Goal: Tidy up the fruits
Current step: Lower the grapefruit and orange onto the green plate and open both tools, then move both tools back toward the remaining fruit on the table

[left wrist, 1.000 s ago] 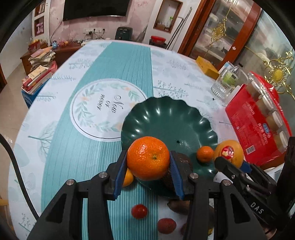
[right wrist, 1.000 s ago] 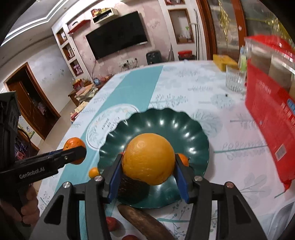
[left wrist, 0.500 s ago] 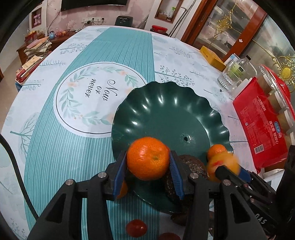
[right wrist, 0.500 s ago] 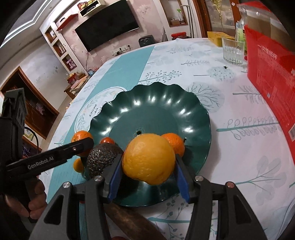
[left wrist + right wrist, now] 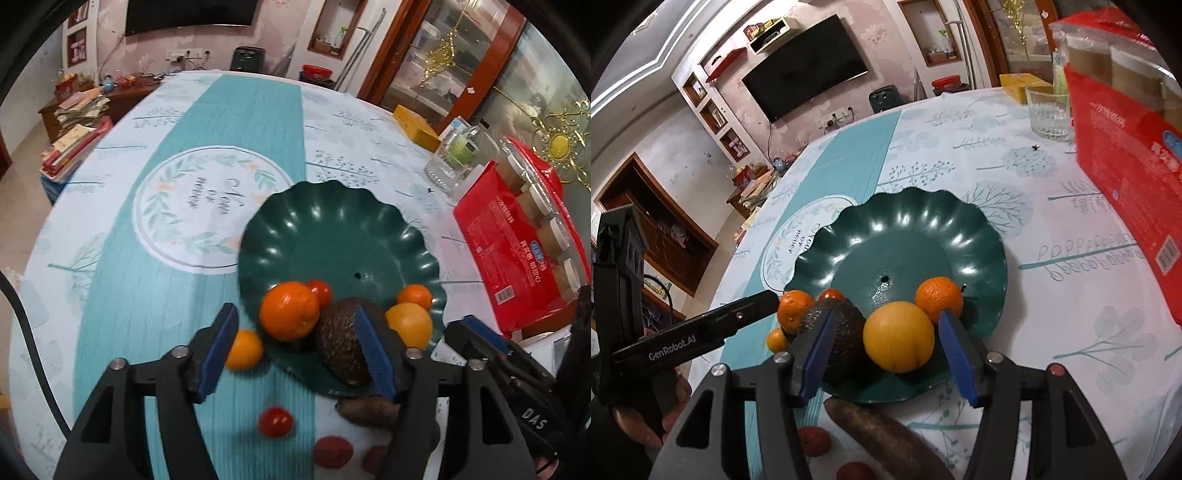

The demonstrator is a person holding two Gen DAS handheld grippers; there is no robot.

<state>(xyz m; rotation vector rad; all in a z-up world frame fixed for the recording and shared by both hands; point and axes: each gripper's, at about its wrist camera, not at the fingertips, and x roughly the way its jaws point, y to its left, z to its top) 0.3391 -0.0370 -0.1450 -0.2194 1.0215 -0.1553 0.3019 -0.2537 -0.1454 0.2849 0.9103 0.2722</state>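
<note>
A dark green scalloped plate holds a mandarin, a cherry tomato, a dark avocado, a large orange and a small tangerine. My left gripper is open, its jaws wide apart on either side of the mandarin and avocado. My right gripper is open, its jaws apart on either side of the large orange.
On the tablecloth near the plate lie a small orange fruit, a cherry tomato, red lychees and a brown elongated fruit. A red box, a glass and a yellow box stand on the right.
Both grippers opened. The mandarin left the left gripper's jaws and the large orange left the right's; both now rest on the plate.
</note>
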